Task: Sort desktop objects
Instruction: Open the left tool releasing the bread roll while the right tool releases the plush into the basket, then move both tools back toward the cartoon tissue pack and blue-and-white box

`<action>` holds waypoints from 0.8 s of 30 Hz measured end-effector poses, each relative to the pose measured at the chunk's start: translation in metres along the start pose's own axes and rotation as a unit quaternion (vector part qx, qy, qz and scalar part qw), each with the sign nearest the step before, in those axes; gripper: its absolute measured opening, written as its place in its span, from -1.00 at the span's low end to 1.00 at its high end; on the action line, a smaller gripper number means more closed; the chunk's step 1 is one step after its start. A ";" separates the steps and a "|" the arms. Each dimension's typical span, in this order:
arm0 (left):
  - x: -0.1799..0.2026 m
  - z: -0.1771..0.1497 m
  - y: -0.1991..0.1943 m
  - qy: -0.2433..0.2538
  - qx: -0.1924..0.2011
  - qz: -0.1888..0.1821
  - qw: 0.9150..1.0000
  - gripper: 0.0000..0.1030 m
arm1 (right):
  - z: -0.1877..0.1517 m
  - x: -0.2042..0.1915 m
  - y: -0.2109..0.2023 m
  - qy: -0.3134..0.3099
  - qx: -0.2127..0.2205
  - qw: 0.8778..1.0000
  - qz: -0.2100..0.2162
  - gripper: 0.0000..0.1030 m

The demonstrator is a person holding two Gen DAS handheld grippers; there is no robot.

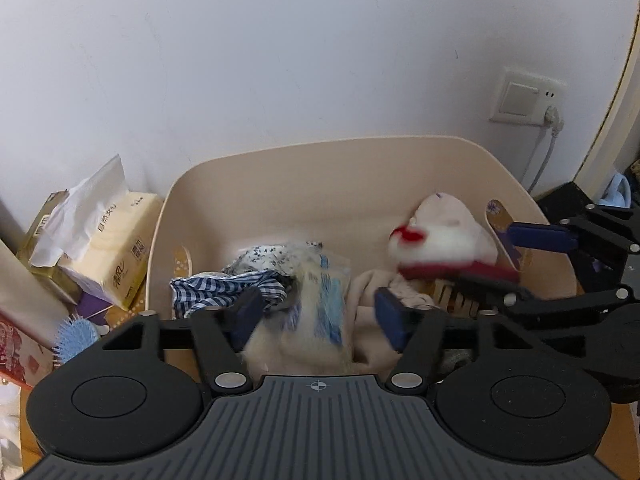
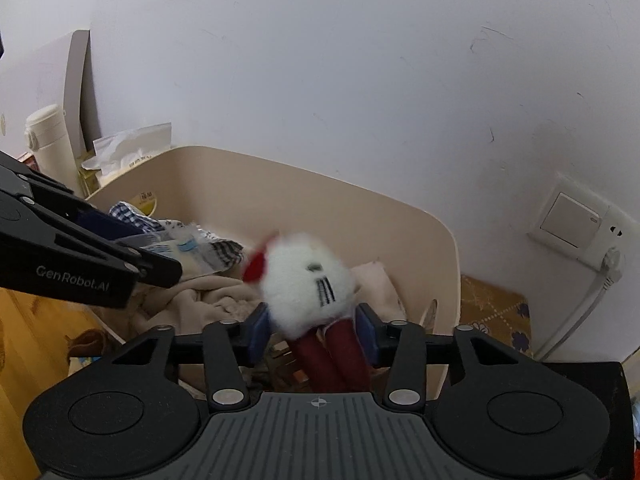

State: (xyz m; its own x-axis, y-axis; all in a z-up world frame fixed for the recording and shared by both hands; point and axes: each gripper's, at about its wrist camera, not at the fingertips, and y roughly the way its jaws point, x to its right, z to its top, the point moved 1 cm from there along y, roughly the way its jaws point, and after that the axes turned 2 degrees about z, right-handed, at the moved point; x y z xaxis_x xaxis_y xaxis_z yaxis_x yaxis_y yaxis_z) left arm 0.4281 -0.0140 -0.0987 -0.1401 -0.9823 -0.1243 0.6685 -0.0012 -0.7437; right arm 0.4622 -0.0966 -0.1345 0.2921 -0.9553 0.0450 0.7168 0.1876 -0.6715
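Dropping plush toy (image 2: 306, 280) into the beige bin (image 2: 448, 248), right gripper (image 2: 316, 332) carrying it.

Toy sits between the right gripper's fingers above the bin's right side; pads flank its dark red legs and look to be pinching them, so the white head hangs free toward the far wall, blurred. Judgement: held by the legs so it can fall straight among the fabric. Left gripper (image 1: 320, 316) is over the bin's near-left part, fingers spread apart around a clear packet with blue print (image 1: 320, 300), not closed on it; checked cloth (image 1: 228, 284) is just left of it, beige towel (image 1: 368, 292) right. Tissue pack (image 1: 116, 248) and blue hairbrush (image 1: 76, 338) lie outside, left of the bin, likely still to sort.
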 end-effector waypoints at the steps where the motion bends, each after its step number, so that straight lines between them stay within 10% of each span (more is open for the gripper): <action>1: 0.000 0.000 -0.001 -0.001 -0.002 -0.003 1.000 0.33 | 0.000 0.000 -0.002 0.002 0.000 1.000 0.000 0.31; 11: -0.007 -0.006 -0.019 -0.011 -0.005 0.004 1.000 0.45 | -0.004 0.003 -0.022 0.040 0.006 0.999 0.007 0.89; 24: -0.028 -0.026 -0.055 -0.046 0.008 0.018 0.999 0.51 | -0.019 0.004 -0.051 0.076 0.020 0.997 0.008 1.00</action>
State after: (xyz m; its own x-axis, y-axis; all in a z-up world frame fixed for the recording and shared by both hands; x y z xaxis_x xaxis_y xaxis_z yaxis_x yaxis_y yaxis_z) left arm 0.3768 0.0187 -0.0713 -0.0486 -0.9947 -0.0903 0.6843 0.0327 -0.7285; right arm 0.4146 -0.1144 -0.1140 0.2059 -0.9753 -0.0799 0.7391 0.2085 -0.6405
